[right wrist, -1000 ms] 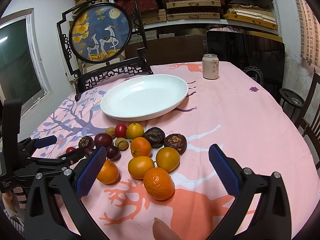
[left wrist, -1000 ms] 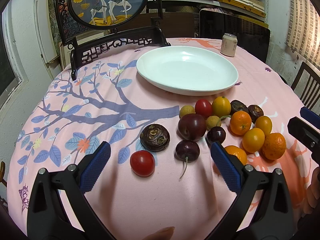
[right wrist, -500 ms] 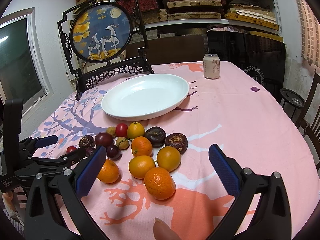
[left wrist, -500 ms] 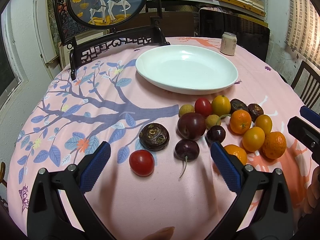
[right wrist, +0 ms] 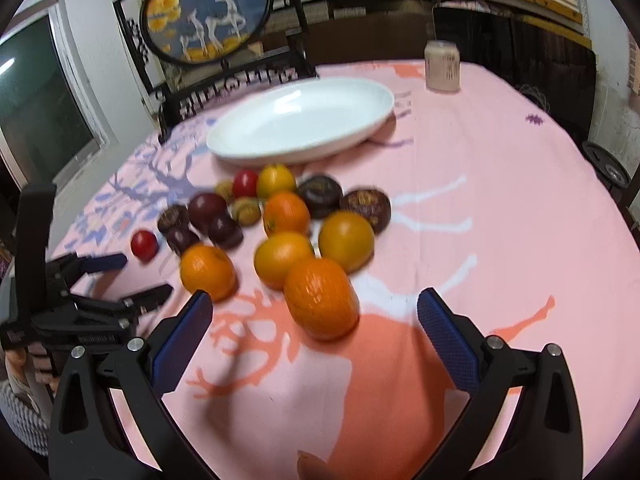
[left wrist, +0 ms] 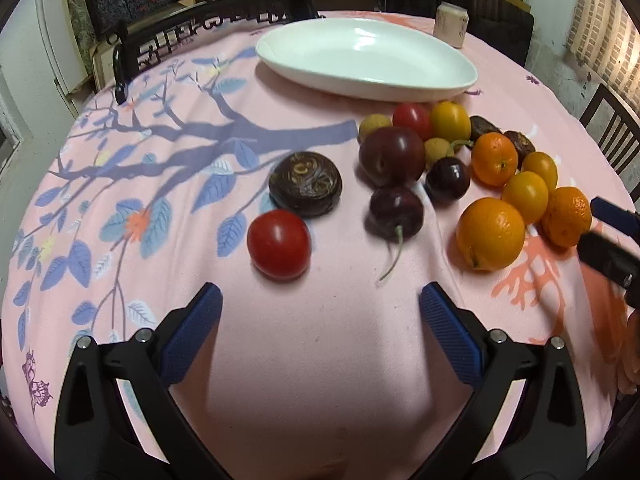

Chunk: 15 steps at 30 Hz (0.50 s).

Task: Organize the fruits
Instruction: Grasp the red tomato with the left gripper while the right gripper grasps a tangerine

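Note:
Several fruits lie in a cluster on the pink tablecloth in front of an empty white plate point(left wrist: 366, 58), which also shows in the right wrist view point(right wrist: 300, 122). My left gripper point(left wrist: 320, 312) is open and empty, just short of a red tomato point(left wrist: 279, 244), a dark wrinkled fruit point(left wrist: 305, 183) and a stemmed dark plum point(left wrist: 396, 211). My right gripper point(right wrist: 314, 316) is open and empty, with a rough orange point(right wrist: 320, 298) just ahead between its fingers. More oranges point(right wrist: 207, 272) and plums point(right wrist: 208, 208) lie behind.
A drink can point(right wrist: 442, 66) stands at the far side of the table. A dark carved stand with a round deer picture point(right wrist: 206, 12) rises behind the plate. Chairs point(left wrist: 612, 128) stand at the right table edge. The left gripper shows at left in the right wrist view point(right wrist: 112, 280).
Both grippers have moved forward and down towards the fruit, which now looms larger. The right gripper has closed in on the rough orange. Nothing was taken hold of.

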Available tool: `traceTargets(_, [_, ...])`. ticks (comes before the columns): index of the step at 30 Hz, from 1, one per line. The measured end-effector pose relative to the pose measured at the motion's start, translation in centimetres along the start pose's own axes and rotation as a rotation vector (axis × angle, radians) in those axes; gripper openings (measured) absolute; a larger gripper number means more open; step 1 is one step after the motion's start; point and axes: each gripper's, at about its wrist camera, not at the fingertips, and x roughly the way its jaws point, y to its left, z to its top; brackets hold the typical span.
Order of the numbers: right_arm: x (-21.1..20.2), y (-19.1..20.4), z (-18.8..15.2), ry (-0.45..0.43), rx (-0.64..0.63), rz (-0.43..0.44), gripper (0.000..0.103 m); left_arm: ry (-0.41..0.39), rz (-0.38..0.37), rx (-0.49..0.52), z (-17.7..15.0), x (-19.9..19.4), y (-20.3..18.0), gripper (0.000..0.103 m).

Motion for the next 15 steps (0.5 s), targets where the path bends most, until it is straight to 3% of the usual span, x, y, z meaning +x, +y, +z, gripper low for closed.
traceTargets(5, [0.0,-0.2,-0.6,0.035,-0.035,-0.009,0.102,0.003,-0.023,0.011,-0.3,0.0,0.2,0.101])
traceTargets(9, [1.1,-1.3,-1.1,0.112,-0.011,0.003,0.102,-0.001,-0.067,0.067,-0.8,-0.5,0.7,0.101])
traceTargets(15, [1.1,-1.1,-1.4,0.132,-0.078,0.010,0.102,-0.039,-0.011,0.048,-0.3,-0.8,2.9,0.101])
